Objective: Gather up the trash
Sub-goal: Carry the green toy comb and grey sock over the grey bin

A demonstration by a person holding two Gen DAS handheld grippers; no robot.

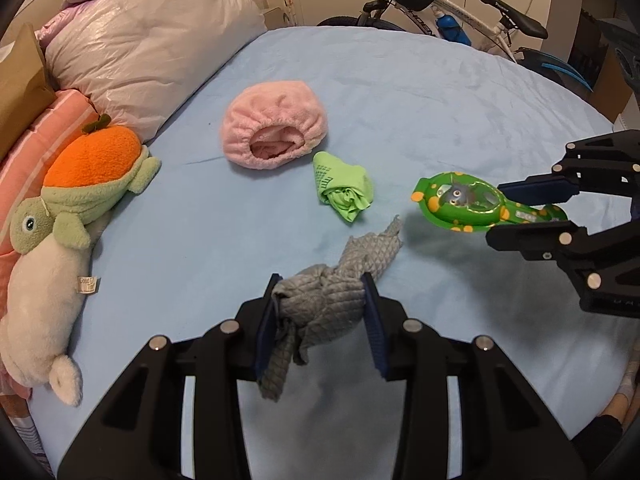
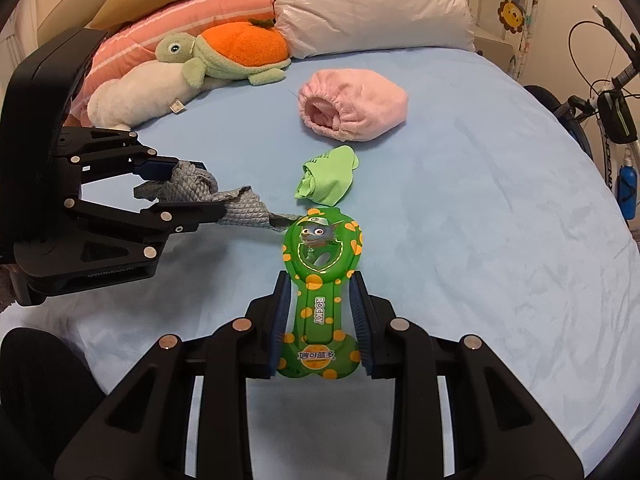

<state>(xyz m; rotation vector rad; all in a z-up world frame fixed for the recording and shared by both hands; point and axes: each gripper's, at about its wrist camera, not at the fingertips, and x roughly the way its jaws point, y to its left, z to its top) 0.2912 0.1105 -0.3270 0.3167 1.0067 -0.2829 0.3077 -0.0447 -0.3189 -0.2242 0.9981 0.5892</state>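
My left gripper is shut on a crumpled grey quilted cloth and holds it above the blue bed sheet; it also shows in the right wrist view, with the cloth trailing right. My right gripper is shut on a green spotted toy package marked ROCKY, held just above the sheet; in the left wrist view the gripper and package are at the right. A rolled green sock lies on the bed between them.
A pink fluffy cap lies mid-bed. A turtle plush, a white plush and pillows line the head of the bed. A bicycle stands beyond the bed's far edge.
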